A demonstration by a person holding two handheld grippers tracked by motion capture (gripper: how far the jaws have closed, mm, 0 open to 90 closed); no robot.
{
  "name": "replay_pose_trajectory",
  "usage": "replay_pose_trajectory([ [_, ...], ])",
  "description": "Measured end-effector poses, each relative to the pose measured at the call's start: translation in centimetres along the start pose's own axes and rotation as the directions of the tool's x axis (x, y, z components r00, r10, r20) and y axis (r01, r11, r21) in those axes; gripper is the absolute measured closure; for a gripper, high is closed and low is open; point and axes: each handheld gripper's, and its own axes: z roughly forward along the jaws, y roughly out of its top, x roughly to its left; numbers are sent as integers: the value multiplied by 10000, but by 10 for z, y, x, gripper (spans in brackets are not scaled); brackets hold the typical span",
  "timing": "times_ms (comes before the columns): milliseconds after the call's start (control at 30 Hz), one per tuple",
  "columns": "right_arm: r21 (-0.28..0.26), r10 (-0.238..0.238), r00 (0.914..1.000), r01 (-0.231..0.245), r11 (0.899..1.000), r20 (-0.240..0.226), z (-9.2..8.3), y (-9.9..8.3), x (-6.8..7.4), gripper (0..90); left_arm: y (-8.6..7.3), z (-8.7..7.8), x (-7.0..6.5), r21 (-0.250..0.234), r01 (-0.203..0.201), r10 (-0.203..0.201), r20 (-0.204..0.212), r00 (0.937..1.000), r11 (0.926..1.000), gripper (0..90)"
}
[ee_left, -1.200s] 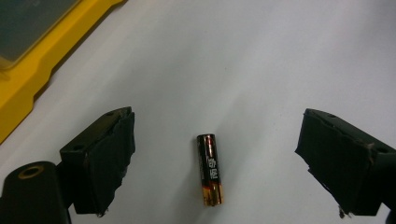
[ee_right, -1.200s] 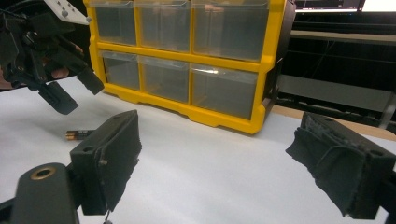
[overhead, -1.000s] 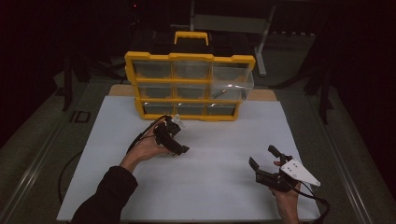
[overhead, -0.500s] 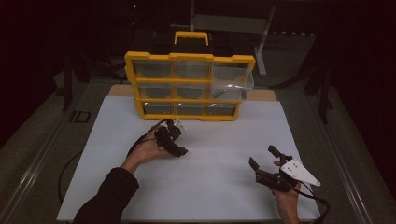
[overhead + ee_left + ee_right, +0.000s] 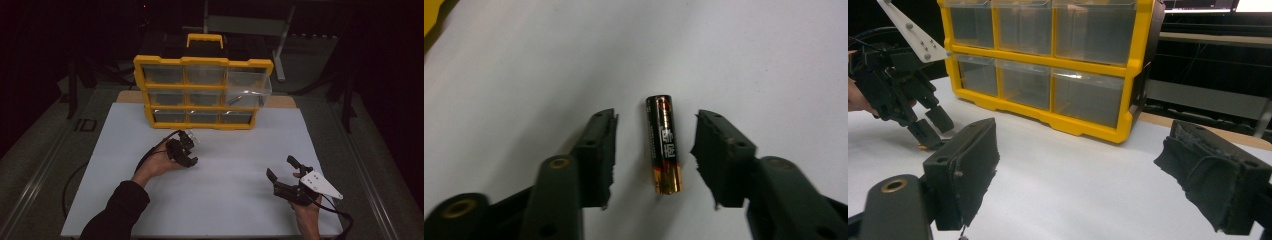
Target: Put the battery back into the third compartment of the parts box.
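Note:
A black and gold battery lies flat on the white tabletop. My left gripper points down over it, one pad on each side, with a gap between each pad and the battery. Its jaws have just been closing around the battery and do not touch it. In the high view the left gripper sits left of centre, in front of the yellow organizer. My right gripper rests open near the front right with nothing between its pads.
The organizer's upper right clear drawer is pulled out and holds a small item. In the right gripper view the organizer stands ahead, with the left gripper at its left. Dark surroundings border the table.
The left gripper's jaws have narrowed around the battery and the hand has shifted slightly. The right gripper has not moved.

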Motion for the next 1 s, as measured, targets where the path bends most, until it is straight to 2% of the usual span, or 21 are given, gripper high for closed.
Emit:
replay_pose_trajectory([
  [200, 2, 8, 10000, -8, 10000, -1, 0, 0, 0, 137, 0, 3, 1, 150, 64, -67, 258, 9996, 9999, 681],
  [367, -1, 23, 10000, -23, 10000, 6, 0, 0, 0, 137, 1, 8, 0, 441, -15, 9, 149, 9999, 9990, 744],
  [500, -1, 26, 10000, -26, 10000, 10, 0, 0, 0, 137, 1, 8, 0, 460, 8, -17, 189, 9998, 9989, 771],
  [733, 2, 21, 10000, -21, 10000, 12, 0, 0, 0, 137, 2, 8, -3, 467, -252, 252, 7, 9997, 9986, 777],
  [833, 3, 26, 10000, -27, 10000, 31, 0, 0, 0, 137, 1, 7, -3, 451, -316, 313, 56, 9995, 9985, 777],
  [1000, 12, 9, 10000, -9, 10000, 33, 0, 0, 0, 137, 2, 3, -3, 196, -358, 355, 120, 9993, 9992, 777],
])
